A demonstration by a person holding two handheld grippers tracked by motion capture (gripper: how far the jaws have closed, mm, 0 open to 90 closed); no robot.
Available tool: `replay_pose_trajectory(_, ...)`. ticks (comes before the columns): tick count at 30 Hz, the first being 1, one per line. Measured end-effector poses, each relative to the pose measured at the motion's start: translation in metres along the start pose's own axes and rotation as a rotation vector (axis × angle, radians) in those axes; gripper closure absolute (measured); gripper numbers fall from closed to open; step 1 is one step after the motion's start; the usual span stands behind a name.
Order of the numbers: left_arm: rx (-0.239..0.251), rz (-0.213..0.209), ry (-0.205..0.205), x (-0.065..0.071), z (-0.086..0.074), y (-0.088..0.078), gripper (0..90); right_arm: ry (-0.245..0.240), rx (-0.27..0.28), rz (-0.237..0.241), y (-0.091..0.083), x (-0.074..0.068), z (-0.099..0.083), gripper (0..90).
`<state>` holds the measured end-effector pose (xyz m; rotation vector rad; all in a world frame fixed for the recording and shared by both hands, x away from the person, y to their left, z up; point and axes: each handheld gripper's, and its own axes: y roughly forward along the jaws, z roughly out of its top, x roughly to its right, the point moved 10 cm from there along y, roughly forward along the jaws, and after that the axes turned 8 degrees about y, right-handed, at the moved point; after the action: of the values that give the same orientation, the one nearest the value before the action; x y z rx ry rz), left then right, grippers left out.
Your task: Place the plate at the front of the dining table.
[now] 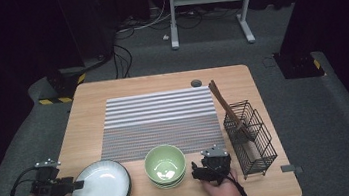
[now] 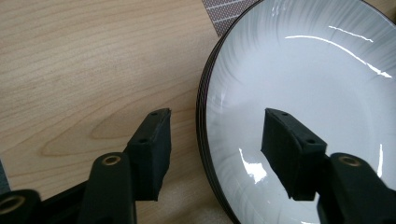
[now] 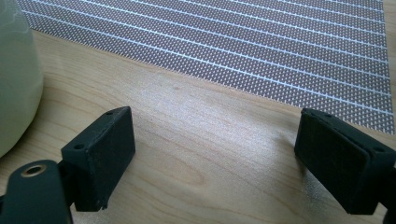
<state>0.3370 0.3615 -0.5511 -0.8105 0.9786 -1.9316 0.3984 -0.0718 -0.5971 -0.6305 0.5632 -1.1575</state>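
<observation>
The left gripper (image 2: 215,144) straddles the near-left rim of the white plate (image 1: 101,188), which lies flat on the desk (image 1: 88,108) beside the green bowls (image 1: 165,165); its fingers (image 2: 152,151) stand apart, not yet pinching. This looks like the grasping step, so next they should close on the rim. The right gripper (image 3: 215,158) waits with fingers spread over bare wood.
</observation>
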Motion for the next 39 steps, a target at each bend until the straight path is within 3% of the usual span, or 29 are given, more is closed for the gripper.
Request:
replay_pose_trajectory(3,-0.032,-0.015,-0.035,-0.001,-0.002,0.002,47.1,0.0,0.0,0.0,0.0,0.0,0.0,12.0)
replay_pose_trajectory(5,-0.05,-0.017,-0.019,-0.003,-0.003,0.003,48.6,0.001,0.001,0.0,0.0,0.0,0.0,12.4)
replay_pose_trajectory(12,-0.044,-0.047,-0.045,-0.003,0.001,0.004,56.8,0.005,0.006,-0.006,0.0,0.0,0.001,14.5)
replay_pose_trajectory(15,-0.055,-0.053,-0.063,-0.005,-0.001,0.006,59.6,0.013,0.006,-0.013,-0.001,0.001,0.001,18.7)
replay_pose_trajectory(19,-0.075,-0.065,-0.054,-0.006,-0.007,0.008,63.9,0.046,0.009,0.003,-0.004,0.0,0.003,28.4)
replay_pose_trajectory(28,-0.083,-0.08,-0.061,-0.003,-0.008,0.008,69.8,0.006,0.13,0.05,-0.029,-0.015,0.023,42.9)
replay_pose_trajectory(39,-0.091,-0.076,-0.078,-0.004,-0.006,0.008,70.8,-0.058,0.231,0.054,-0.053,-0.038,0.049,45.1)
